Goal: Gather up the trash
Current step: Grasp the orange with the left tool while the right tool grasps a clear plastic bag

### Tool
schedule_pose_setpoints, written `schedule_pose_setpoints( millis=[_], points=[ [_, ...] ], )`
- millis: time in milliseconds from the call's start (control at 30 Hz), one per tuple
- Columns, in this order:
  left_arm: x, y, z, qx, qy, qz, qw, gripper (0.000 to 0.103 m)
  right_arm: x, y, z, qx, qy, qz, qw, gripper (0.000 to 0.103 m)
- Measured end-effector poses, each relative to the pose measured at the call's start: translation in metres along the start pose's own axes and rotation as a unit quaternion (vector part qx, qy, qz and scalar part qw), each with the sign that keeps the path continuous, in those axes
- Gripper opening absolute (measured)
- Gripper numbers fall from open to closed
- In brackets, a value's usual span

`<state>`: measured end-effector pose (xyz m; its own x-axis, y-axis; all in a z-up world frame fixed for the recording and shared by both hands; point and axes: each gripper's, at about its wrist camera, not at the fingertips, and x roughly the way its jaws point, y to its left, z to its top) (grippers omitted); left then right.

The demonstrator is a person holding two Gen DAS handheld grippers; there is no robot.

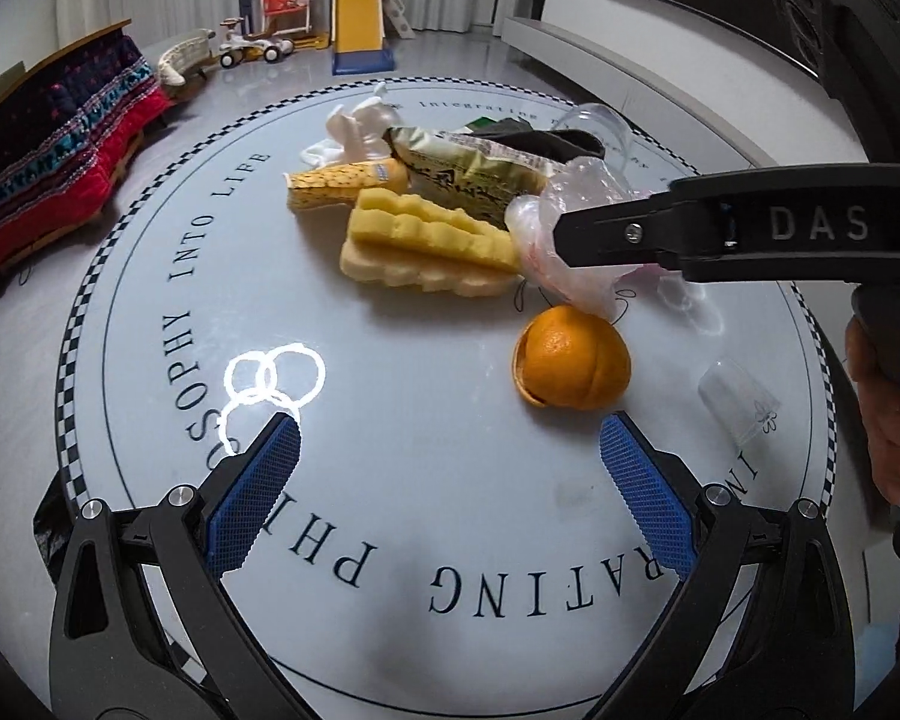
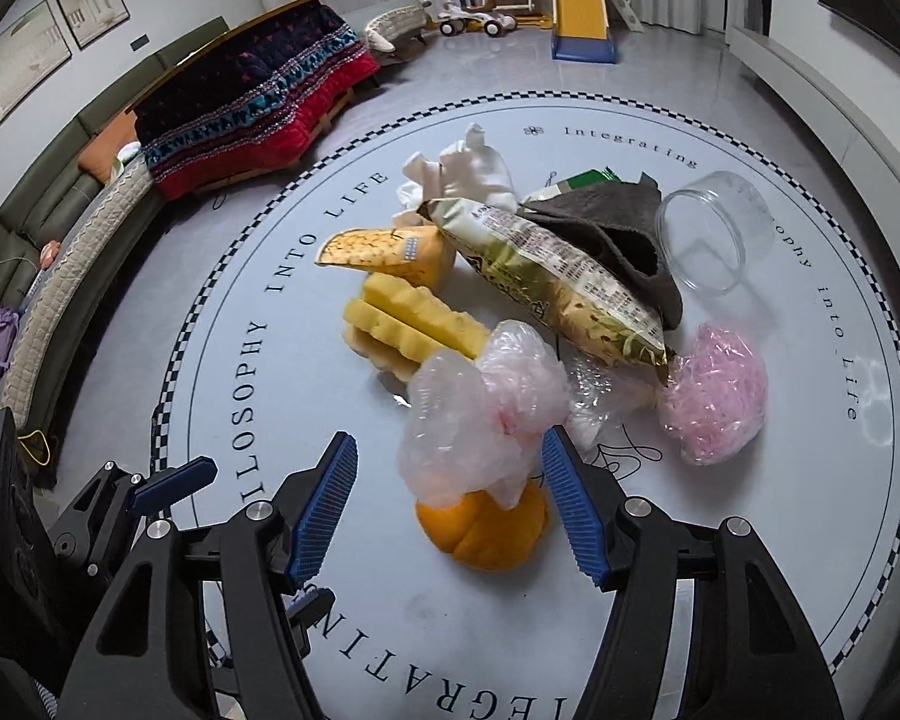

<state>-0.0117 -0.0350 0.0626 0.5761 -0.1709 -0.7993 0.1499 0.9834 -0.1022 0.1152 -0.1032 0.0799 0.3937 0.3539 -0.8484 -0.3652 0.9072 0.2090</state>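
Orange peel [image 2: 483, 531] half hidden under crumpled plastic bag [image 2: 480, 414], snack packet [image 2: 558, 282] overlapping grey cloth [image 2: 618, 222]

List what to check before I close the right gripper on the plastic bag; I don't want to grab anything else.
1. Right gripper open: ok.
2. Plastic bag between its fingers: ok.
3. Orange peel clear of the jaws: cannot tell; it shows just below the bag.
4. Left gripper open and empty: ok.
5. Left gripper clear of the bag: ok.
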Motion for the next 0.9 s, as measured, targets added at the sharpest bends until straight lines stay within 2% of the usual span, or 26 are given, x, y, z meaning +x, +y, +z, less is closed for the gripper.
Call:
schedule_pose_setpoints(
  millis=[233,267,300,400,533,633,667,700,733,800,900],
  points=[
    [0.027,-0.024,0.014,0.011,0.013,-0.024,0.9996,0.097,0.021,-0.019,0.009,-0.007,0.016,0.003,1.000,0.065],
    [0.032,-0.028,0.016,0.015,0.016,-0.025,0.9995,0.097,0.022,-0.022,0.010,-0.009,0.017,0.006,1.000,0.062],
    [0.036,-0.031,0.018,0.018,0.018,-0.027,0.9993,0.097,0.023,-0.026,0.010,-0.006,0.022,0.021,1.000,0.043],
    [0.049,-0.041,0.023,0.025,0.028,-0.035,0.9986,0.097,0.013,-0.036,0.008,0.011,0.010,0.044,0.999,0.029],
    [0.062,-0.049,0.026,0.026,0.028,-0.057,0.9976,0.097,-0.005,-0.047,0.006,0.036,-0.009,0.070,0.997,0.026],
    [0.071,-0.049,0.026,0.014,0.028,-0.068,0.9972,0.096,-0.013,-0.049,0.006,0.042,-0.017,0.073,0.996,0.026],
    [0.073,-0.048,0.026,0.012,0.030,-0.073,0.9968,0.092,-0.014,-0.049,0.005,0.043,-0.018,0.072,0.996,0.026],
    [0.075,-0.046,0.025,0.010,0.035,-0.075,0.9965,0.073,-0.015,-0.049,0.005,0.043,-0.020,0.069,0.997,0.026],
    [0.079,-0.044,0.025,0.007,0.043,-0.092,0.9948,0.064,-0.016,-0.049,0.005,0.044,-0.021,0.069,0.996,0.026],
    [0.075,-0.042,0.024,0.000,0.039,-0.100,0.9943,0.058,-0.019,-0.048,0.004,0.046,-0.023,0.073,0.996,0.026],
    [0.063,-0.039,0.021,0.005,0.030,-0.091,0.9953,0.056,-0.025,-0.042,0.003,0.043,-0.028,0.070,0.996,0.026]
  ],
)
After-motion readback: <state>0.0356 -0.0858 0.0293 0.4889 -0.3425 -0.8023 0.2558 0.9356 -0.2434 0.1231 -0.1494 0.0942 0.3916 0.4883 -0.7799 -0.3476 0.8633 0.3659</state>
